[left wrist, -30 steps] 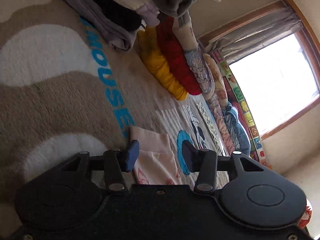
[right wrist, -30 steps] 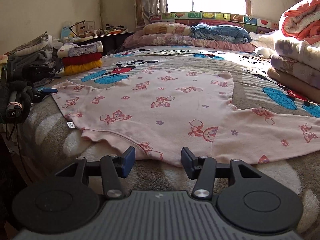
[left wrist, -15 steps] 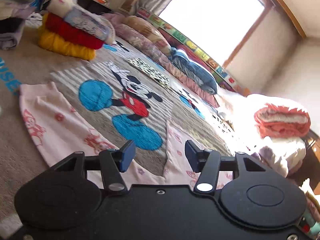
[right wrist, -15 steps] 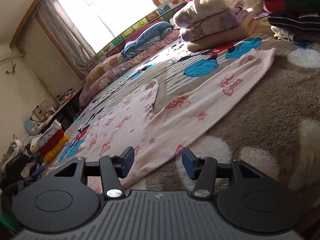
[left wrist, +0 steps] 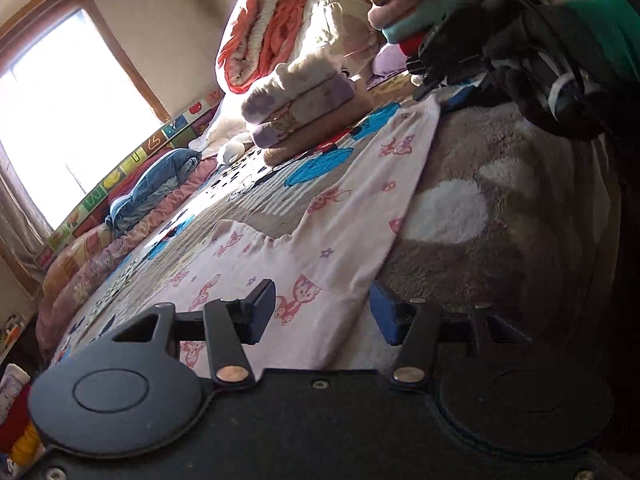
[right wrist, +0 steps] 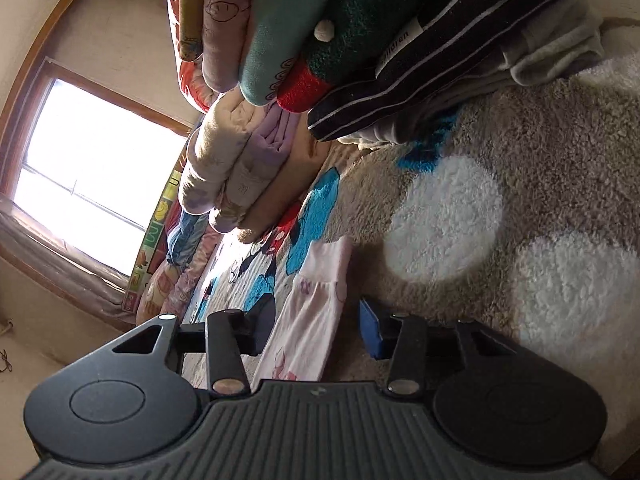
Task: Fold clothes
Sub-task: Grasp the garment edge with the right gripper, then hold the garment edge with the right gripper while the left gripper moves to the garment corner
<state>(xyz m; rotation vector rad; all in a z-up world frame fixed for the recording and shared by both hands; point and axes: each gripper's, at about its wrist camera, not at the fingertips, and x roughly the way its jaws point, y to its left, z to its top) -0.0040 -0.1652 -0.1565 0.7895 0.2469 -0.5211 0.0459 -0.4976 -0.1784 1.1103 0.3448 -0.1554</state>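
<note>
A pale pink long-sleeved top with a fox print lies spread flat on the fuzzy beige bed cover. My left gripper is open, low over the top's hem where the right sleeve starts. The right gripper shows far off in that view, at the sleeve's end. In the right wrist view my right gripper is open, with the sleeve cuff lying between its fingers.
A stack of folded clothes stands close beyond the sleeve end. Folded blankets and a rolled orange quilt sit further back. Pillows line the window side. A small folded pile sits at far left.
Both grippers have swung to the right along the top. The left moved from the left sleeve to the hem by the right sleeve; the right moved to the right sleeve's cuff.
</note>
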